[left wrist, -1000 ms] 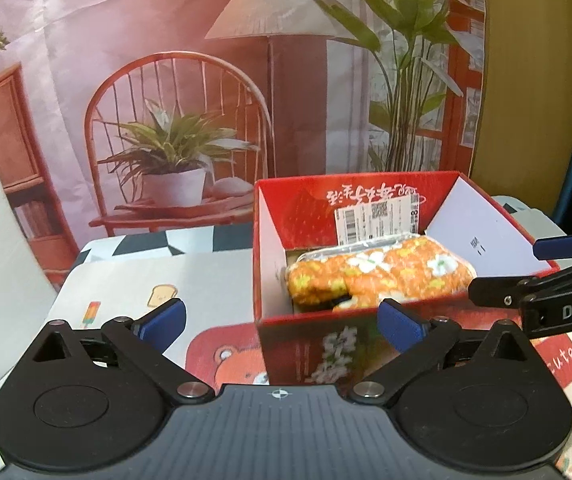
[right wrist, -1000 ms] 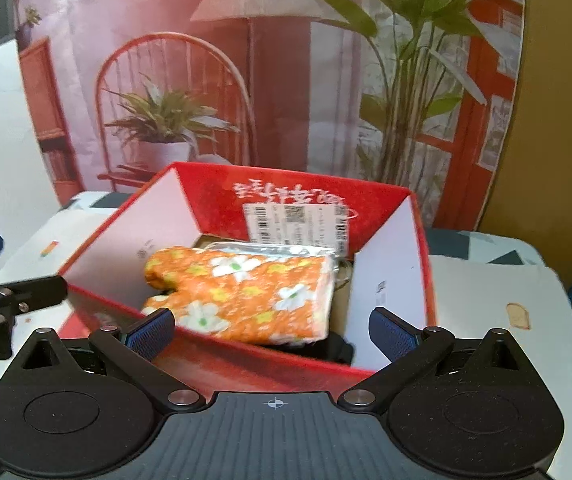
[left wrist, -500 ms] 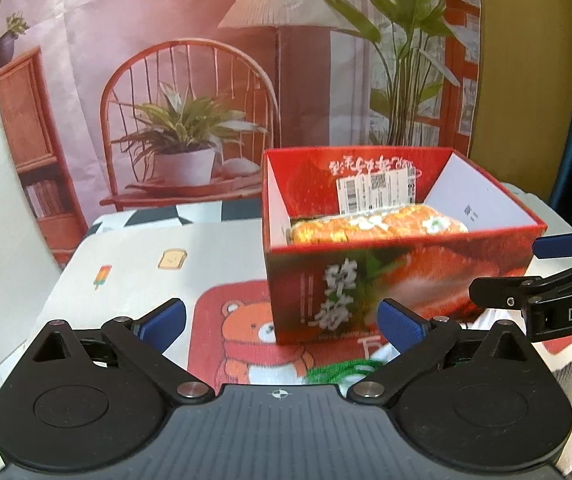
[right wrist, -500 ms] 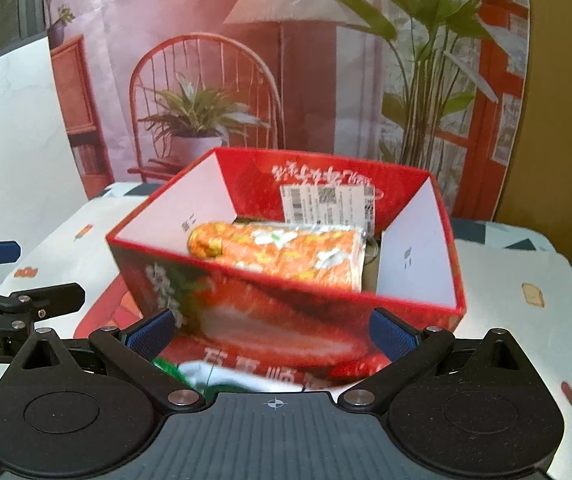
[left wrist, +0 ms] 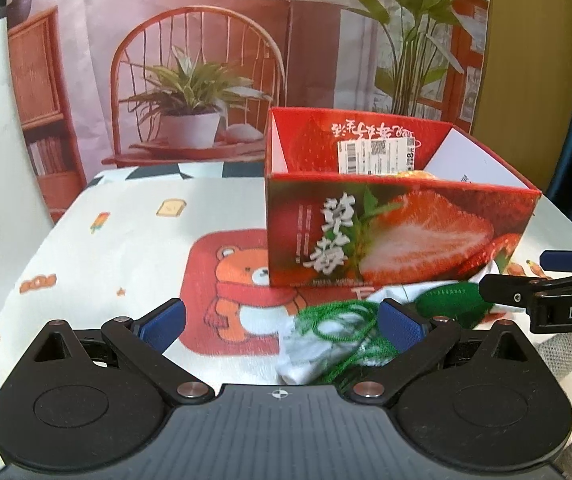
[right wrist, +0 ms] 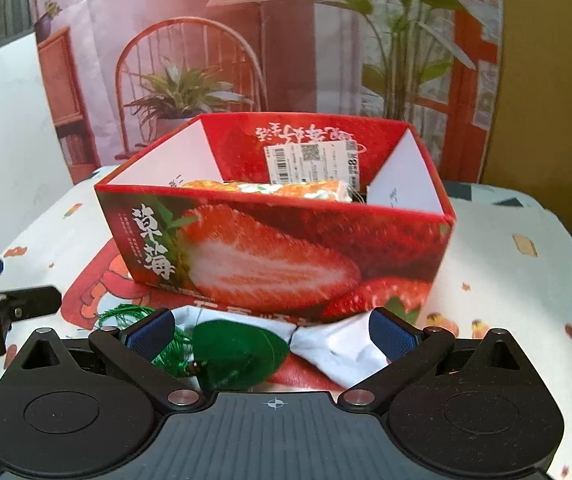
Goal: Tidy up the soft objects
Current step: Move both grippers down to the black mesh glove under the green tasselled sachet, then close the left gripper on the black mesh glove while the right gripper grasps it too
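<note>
I've dropped both grippers, jaws apart, from the strawberry box (right wrist: 278,248) to the green-and-white soft bundle (right wrist: 242,354), next to pack.

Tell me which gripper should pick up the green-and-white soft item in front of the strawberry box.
Right, probably. The right gripper is open with the soft item lying between its fingers. In the left gripper's view the item sits off toward its right finger.
</note>
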